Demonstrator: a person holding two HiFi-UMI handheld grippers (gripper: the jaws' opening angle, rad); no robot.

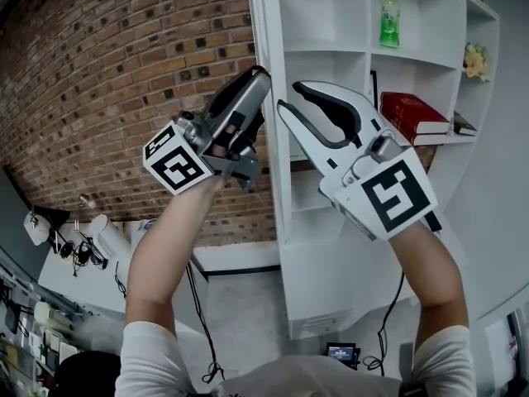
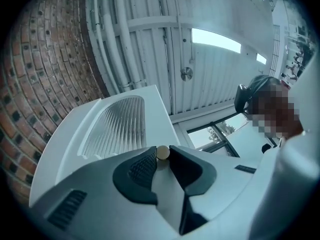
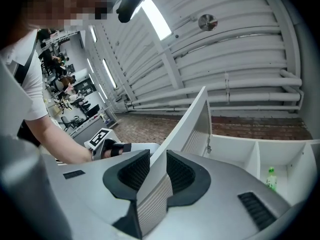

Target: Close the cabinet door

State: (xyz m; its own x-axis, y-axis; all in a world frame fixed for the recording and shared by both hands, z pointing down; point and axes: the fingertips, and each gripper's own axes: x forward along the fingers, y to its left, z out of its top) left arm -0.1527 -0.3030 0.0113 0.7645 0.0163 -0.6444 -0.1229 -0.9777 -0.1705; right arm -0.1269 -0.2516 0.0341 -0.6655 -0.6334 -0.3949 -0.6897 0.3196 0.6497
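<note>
At a white shelf cabinet (image 1: 331,31) beside a brick wall (image 1: 116,73), a person lifts a gripper in each hand to the cabinet door (image 3: 186,123). The door stands open, swung out from the shelves and seen nearly edge-on from the head view. The left gripper (image 1: 262,74) has its jaw tips on either side of the door's small cream knob (image 2: 163,152), and both dark pads touch it (the knob sits right at the tips, not deep between the pads). Above the knob in the left gripper view, the door's ribbed glass pane (image 2: 119,124) fills its white frame. The right gripper (image 1: 290,96) pinches the door itself. Its two ribbed pads press on opposite faces of the panel at one edge, and the white frame runs up and away between them. In the right gripper view the door meets the cabinet at a small metal hinge (image 3: 208,146), with open compartments to the right of it. A green bottle (image 1: 389,19) stands upright on an upper shelf. A red book (image 1: 413,110) lies on its side on the shelf below, to the right of both grippers.
</note>
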